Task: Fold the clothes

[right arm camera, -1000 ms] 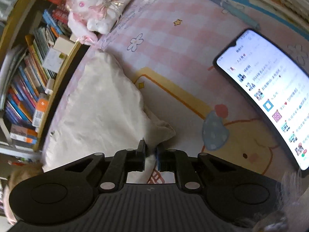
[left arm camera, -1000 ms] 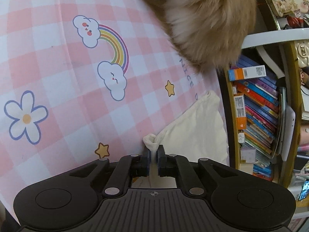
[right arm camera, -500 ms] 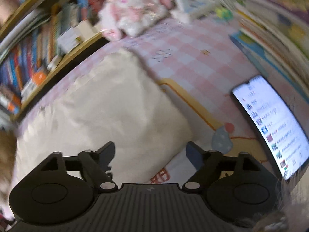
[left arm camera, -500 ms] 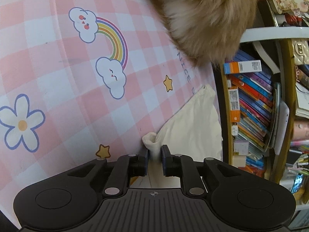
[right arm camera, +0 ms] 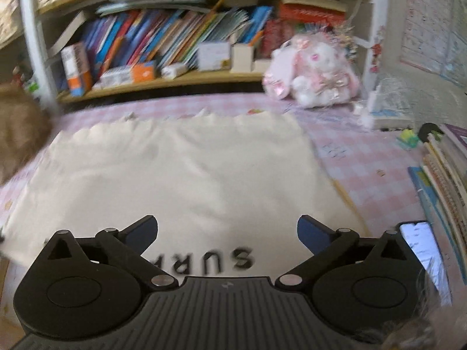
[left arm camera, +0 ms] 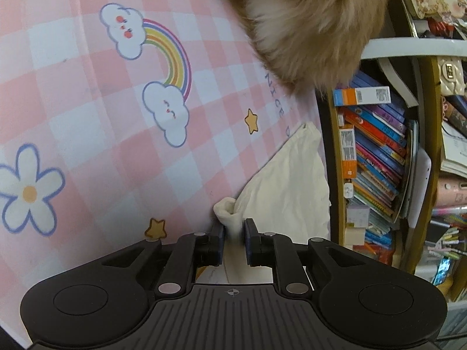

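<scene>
Near the table edge that runs along the bookshelf, a cream garment lies spread flat over the pink checked tablecloth; dark letters printed at its near hem, just ahead of the right tongs. Left tongs narrowed to a slim gap around a bunched corner of the same cloth; whether pinched firmly or just slackened, cannot tell. Right tongs spread wide, holding nothing, hovering over the near hem. Long axis of the garment runs side to side across the right wrist view, parallel to the shelf edge; far hem lies straight ahead of the right tongs, close to that edge. Left corner already between its fingers, so left is nearer to a hold; right has the opposite near corner off to its own side, toward the phone at the table's right edge. Fits either a fold just laid down or a spread piece awaiting its fold; blur in the right view hides the layers. Furry tan animal and pink plush rabbit sit by the far edge, close to the cloth.
</scene>
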`<state>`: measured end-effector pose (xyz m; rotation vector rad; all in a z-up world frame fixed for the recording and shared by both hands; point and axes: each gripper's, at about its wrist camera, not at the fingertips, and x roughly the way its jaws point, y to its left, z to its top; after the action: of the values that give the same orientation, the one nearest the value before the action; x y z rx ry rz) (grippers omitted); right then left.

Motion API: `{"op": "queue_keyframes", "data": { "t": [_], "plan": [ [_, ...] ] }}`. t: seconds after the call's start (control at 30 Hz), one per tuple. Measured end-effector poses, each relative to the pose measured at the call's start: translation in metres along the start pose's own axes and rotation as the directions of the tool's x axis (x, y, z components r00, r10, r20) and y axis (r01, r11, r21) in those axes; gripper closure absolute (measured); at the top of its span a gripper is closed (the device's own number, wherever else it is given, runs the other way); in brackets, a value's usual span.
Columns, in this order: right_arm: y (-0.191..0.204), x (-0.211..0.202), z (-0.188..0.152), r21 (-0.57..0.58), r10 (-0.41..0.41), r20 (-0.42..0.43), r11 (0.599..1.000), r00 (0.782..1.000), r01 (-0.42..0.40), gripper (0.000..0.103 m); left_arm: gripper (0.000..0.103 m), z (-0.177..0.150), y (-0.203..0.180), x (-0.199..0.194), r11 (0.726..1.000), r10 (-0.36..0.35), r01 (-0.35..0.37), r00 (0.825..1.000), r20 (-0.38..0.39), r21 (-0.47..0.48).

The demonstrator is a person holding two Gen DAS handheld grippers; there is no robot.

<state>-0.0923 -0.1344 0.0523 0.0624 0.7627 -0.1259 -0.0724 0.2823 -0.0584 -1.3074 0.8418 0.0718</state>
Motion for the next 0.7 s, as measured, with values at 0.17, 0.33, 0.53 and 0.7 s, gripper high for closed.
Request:
{"op": "queue_keyframes", "data": {
  "t": [0.17,0.33,0.53,0.7],
  "plan": [
    [0.014,0.001,0.003,-0.14,-0.002,0.042,0.99,0.999,0.008,0.0,0.085,-0.009,-0.001,-0.002,0.999,0.011,-0.009,0.999,0.048,-0.04],
    [0.007,0.003,0.008,-0.205,0.057,0.069,0.978,0.996,-0.041,0.0,0.075,-0.022,-0.01,-0.003,0.999,0.034,-0.03,0.996,0.088,-0.04],
    [-0.005,0.009,0.003,-0.22,0.103,0.062,0.972,0.993,-0.087,0.0,0.072,-0.032,-0.011,-0.003,0.997,0.036,-0.027,0.993,0.115,-0.079],
    [-0.008,0.009,-0.004,-0.241,0.126,0.056,0.964,0.99,-0.109,0.0,0.072,-0.028,-0.015,0.003,0.994,0.047,-0.035,0.992,0.12,-0.105]
  ]
}}
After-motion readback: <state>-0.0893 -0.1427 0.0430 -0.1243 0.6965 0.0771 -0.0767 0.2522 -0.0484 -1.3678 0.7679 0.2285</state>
